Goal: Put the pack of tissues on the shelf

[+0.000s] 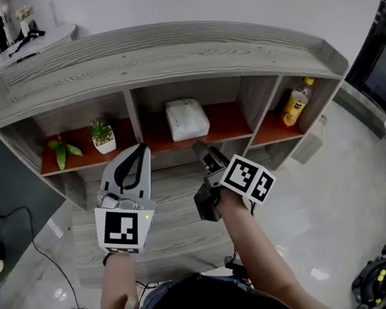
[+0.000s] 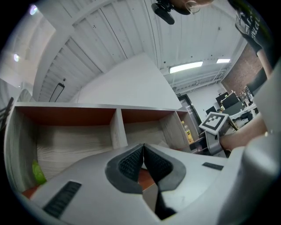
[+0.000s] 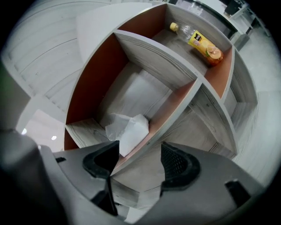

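White, crinkled plastic wraps the pack of tissues [image 1: 187, 118], which lies flat on the red-brown floor of the middle compartment of the shelf [image 1: 162, 60]. It sits near the middle of that floor and touches neither side wall. From the head view it looks close to square, so its long axis is hard to tell. Its near edge is turned slightly askew to the shelf's front lip. In the right gripper view one rumpled end of the pack faces the open front.

In the left compartment stand a small potted plant [image 1: 103, 136] and a green leafy piece [image 1: 61, 152]. A yellow-labelled bottle [image 1: 296, 102] lies in the right compartment.

In front of the shelf, the right gripper [image 3: 138, 160] points toward the middle compartment with its jaws apart and nothing between them. The left gripper [image 2: 143, 154] is held beside it, its jaws pressed together on nothing.
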`<state>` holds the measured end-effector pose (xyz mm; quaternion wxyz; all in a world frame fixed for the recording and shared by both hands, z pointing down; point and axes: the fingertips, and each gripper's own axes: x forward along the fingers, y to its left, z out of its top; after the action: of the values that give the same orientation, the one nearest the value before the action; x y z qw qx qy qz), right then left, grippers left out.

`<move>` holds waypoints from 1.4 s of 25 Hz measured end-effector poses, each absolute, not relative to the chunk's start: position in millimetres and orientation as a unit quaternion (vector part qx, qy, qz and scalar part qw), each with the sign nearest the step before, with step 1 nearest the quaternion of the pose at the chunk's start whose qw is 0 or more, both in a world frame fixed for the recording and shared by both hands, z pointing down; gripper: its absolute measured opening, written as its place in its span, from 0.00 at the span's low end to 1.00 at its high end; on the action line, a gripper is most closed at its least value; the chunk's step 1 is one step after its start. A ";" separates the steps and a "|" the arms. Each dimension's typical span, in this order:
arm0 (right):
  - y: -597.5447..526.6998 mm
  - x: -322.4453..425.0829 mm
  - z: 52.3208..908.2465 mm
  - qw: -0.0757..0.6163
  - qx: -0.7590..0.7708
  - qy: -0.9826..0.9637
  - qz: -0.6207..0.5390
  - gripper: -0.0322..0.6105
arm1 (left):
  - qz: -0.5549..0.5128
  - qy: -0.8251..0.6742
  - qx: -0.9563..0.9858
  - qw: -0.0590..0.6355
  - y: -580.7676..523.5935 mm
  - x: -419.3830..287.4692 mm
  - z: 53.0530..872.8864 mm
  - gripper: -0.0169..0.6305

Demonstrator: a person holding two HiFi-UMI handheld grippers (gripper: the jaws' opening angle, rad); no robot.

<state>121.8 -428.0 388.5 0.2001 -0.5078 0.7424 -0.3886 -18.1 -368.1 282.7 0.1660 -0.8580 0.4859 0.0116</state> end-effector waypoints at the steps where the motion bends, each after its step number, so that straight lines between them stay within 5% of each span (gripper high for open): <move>1: -424.6 124.2 385.3 0.195 -0.512 0.746 -0.378 0.52 | 0.013 0.485 -0.858 0.167 -368.0 -16.8 282.8 0.05; 14: -396.5 141.6 345.7 0.096 -0.571 0.791 -0.197 0.44 | 0.024 0.478 -0.860 0.174 -378.1 -14.1 279.9 0.05; 23: -388.2 154.8 333.2 0.048 -0.612 0.781 -0.115 0.10 | 0.027 0.478 -0.861 0.173 -379.5 -15.9 274.7 0.05; 35: -374.7 149.9 306.5 -0.009 -0.602 0.799 0.009 0.07 | 0.032 0.486 -0.857 0.170 -382.3 -23.5 271.5 0.05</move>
<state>149.9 -374.7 306.5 -0.0090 -0.6018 0.7985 0.0085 -23.5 -382.3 271.5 0.1696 -0.8567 0.4861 0.0324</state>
